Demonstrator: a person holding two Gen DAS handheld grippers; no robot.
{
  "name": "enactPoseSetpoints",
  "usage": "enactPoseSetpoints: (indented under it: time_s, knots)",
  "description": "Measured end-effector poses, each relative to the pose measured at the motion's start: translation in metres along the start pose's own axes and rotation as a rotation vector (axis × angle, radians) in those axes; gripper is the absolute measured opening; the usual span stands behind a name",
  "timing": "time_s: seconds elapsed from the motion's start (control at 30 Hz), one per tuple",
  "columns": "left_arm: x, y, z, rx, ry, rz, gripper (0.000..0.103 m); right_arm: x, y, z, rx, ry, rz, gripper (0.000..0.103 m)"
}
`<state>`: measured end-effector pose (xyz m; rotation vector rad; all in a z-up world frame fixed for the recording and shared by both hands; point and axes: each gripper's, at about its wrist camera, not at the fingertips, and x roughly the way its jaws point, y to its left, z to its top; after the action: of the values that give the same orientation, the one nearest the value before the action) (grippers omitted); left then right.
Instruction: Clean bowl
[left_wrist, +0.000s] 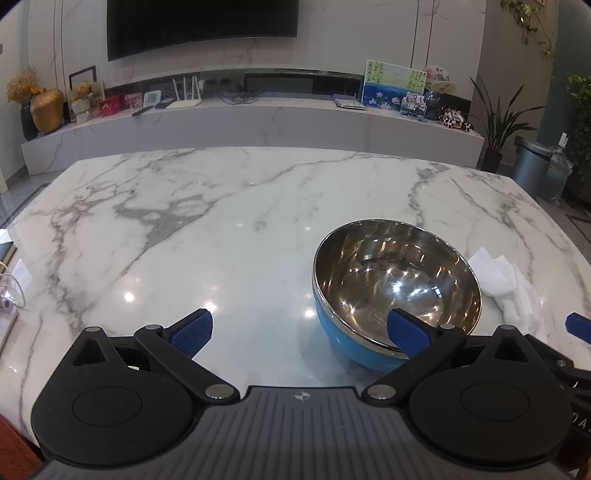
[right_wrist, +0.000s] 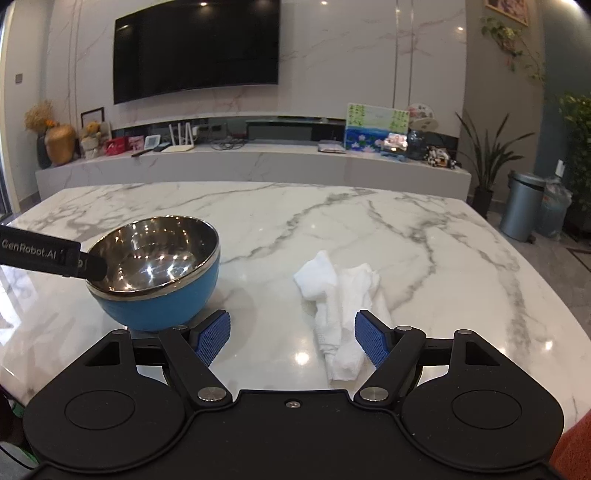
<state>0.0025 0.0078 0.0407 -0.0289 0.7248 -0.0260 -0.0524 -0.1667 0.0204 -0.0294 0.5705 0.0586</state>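
Risk is arising while you are holding both sets of fingers open and empty: the left gripper, straddling the bowl rim, is threatening to tip it, and the right gripper is only partly bracketing the cloth on the desk.

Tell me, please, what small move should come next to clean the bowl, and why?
Probably the right gripper should ease forward and close on the white cloth. Its jaws stand open with nothing pressed between them, and the cloth lies on the marble table just ahead, partly between the fingers. The bowl looks untouched by any cloth, so wiping cannot start yet.
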Motion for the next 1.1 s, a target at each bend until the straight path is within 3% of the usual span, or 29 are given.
enactPoseSetpoints:
  time_s: [0.23,0.63,1.1]
  knots:
    - [-0.01,-0.005,0.001,0.006,-0.03,-0.017,0.102,-0.005,0.002,-0.003,-0.012,-0.008,-0.003,0.072]
    - [-0.011,-0.008,-0.008,0.034,-0.02,0.038,0.102,-0.007,0.004,-0.009,-0.029,-0.003,-0.001,0.072]
    - [-0.011,-0.008,-0.006,0.04,-0.017,0.047,0.102,-0.006,0.008,-0.01,-0.06,0.003,0.01,0.072]
